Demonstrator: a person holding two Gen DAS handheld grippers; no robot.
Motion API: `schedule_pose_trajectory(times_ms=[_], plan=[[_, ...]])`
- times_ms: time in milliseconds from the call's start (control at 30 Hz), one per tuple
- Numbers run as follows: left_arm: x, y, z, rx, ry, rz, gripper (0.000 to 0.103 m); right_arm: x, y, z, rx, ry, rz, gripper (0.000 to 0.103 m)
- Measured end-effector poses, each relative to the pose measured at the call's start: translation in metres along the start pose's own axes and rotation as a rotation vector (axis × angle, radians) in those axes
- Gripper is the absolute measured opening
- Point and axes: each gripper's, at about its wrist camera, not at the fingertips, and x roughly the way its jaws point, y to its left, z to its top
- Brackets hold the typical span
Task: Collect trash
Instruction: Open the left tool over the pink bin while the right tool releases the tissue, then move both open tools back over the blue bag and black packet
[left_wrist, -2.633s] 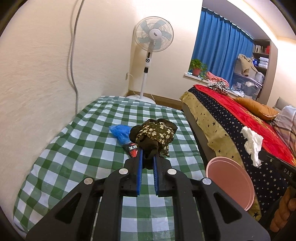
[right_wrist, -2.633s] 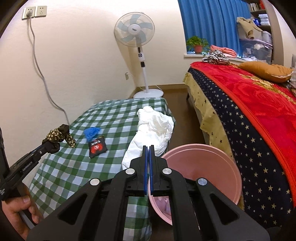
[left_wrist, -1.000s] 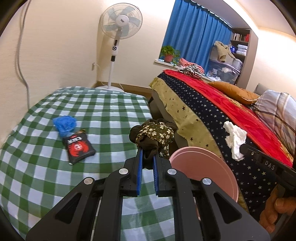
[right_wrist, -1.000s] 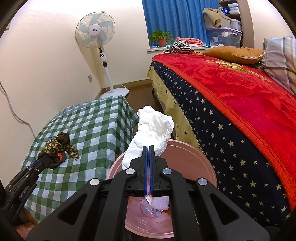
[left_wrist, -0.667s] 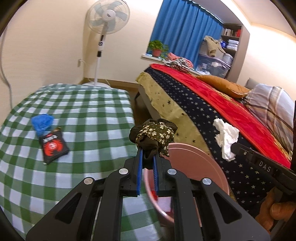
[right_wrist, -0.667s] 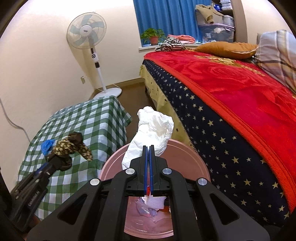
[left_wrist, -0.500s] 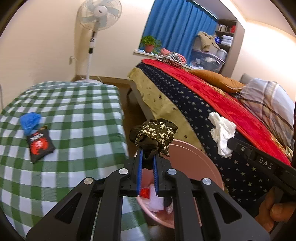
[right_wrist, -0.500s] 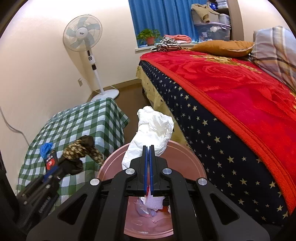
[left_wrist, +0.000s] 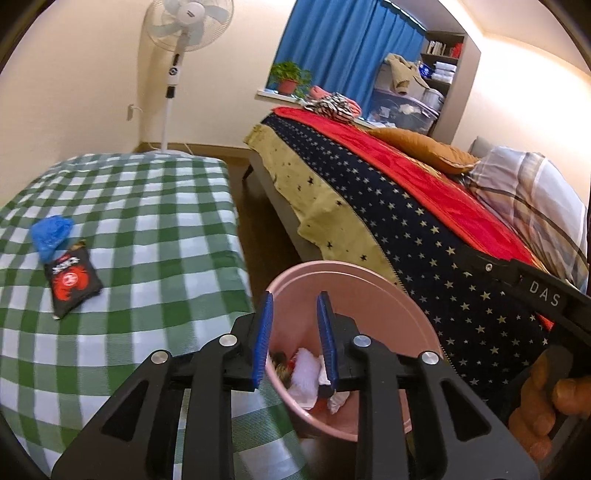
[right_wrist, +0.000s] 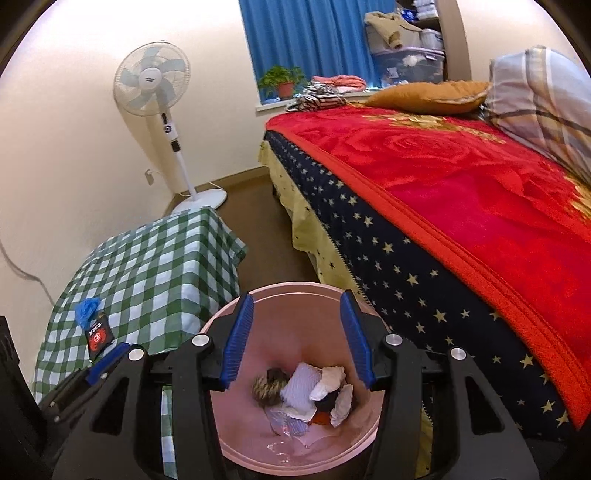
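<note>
A pink bin (right_wrist: 258, 443) stands on the floor between the checked table and the bed. My right gripper (right_wrist: 297, 338) hovers over it, its jaws opening with nothing between them. Inside lie white tissue (right_wrist: 330, 380), the floral cloth wad (right_wrist: 264, 389) and other scraps. My left gripper (left_wrist: 293, 338) is above the bin's (left_wrist: 347, 273) near rim, jaws opening and empty. On the green checked table (left_wrist: 147, 221) lie a black-and-red snack packet (left_wrist: 72, 278) and a crumpled blue wrapper (left_wrist: 51, 230).
A bed with a red blanket (right_wrist: 461, 177) and starred sheet runs along the right. A standing fan (right_wrist: 155, 85) is by the far wall. A person's fingers (left_wrist: 554, 391) hold the right gripper's handle. Brown floor (right_wrist: 266, 258) shows between table and bed.
Both grippers have let go: the floral wad left the left jaws and the white tissue left the right jaws, and both now lie in the bin. The left gripper moved toward the bin.
</note>
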Motion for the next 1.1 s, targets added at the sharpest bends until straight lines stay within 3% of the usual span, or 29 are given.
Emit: schedule_pose_trajectory(times_ms=[533,833,1100], plan=[[-0.060,0.062,0.003,-0.061,-0.085,0.127,0.023,-0.006,0.059,-0.019,-0.144,-0.030,0.161,0.046],[-0.087,0.112,0.002,-0.148,-0.147,0.239,0.013,0.010,0.115,-0.034,-0.231,0.010,0.313,0.045],[-0.109,0.151,0.004,-0.228,-0.203,0.336,0.012,0.035,0.167,-0.042,-0.280,0.060,0.418,0.045]])
